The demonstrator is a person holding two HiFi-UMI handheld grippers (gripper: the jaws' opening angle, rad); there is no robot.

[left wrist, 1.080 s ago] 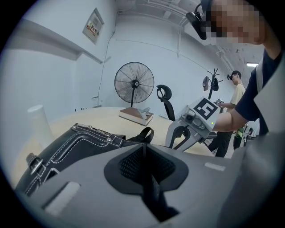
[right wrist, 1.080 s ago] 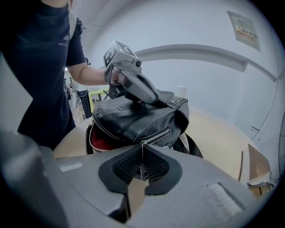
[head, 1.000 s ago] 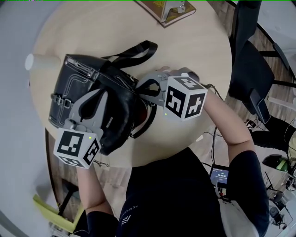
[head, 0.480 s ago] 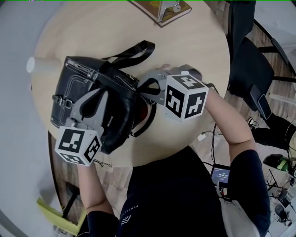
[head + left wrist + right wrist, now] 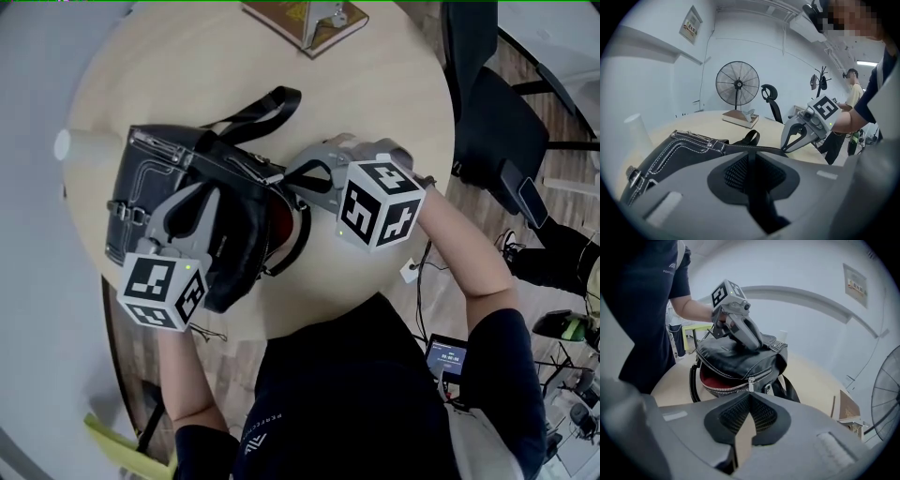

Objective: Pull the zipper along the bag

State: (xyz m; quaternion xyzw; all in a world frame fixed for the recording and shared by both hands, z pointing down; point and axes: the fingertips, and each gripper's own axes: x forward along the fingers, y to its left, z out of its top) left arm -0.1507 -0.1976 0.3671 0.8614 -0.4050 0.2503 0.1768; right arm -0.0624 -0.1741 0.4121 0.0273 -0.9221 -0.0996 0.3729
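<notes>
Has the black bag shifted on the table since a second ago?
No. The bag lies just as close to the white cup as before; only the camera's view has shifted.

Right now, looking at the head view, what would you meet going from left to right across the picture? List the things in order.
In order: white cup → black bag → right gripper, shut on the bag's zipper pull → black office chair.
</notes>
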